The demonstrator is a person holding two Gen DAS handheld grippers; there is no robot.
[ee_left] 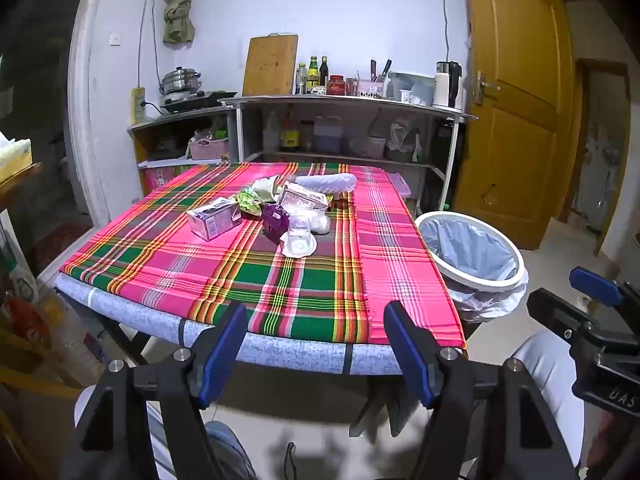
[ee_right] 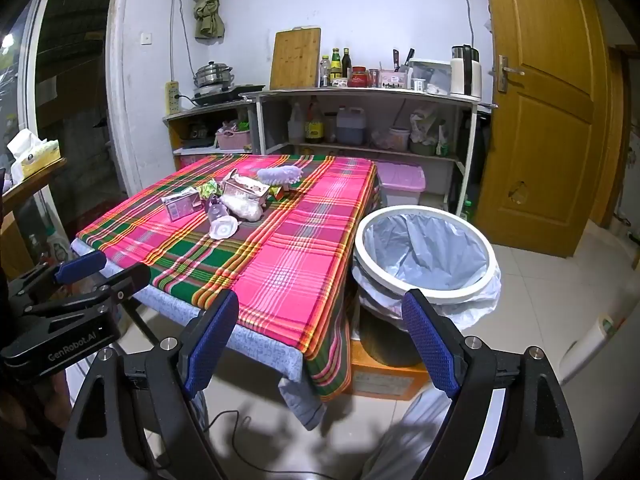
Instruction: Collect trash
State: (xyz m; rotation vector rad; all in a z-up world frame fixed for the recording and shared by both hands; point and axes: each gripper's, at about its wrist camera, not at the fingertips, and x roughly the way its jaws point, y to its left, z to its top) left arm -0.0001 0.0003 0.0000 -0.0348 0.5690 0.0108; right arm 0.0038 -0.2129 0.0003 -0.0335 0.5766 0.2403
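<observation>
Close to the person's knees, the left gripper (ee_left: 314, 346) and the right gripper (ee_right: 320, 344) both hang with their jaws wide apart and nothing in them, short of the near edge of the table (ee_left: 280, 350). Farther off, the pile of trash (ee_left: 276, 210) sits in the middle of the checked cloth (ee_left: 200, 264), well away from both grippers, and the bin (ee_right: 424, 258) waits beside the table (on the right). A long reach could drag the loose cloth, and the upside-down clear cup (ee_left: 298, 236) looks slippery, so it could tip, roll off, or miss the bin.
</observation>
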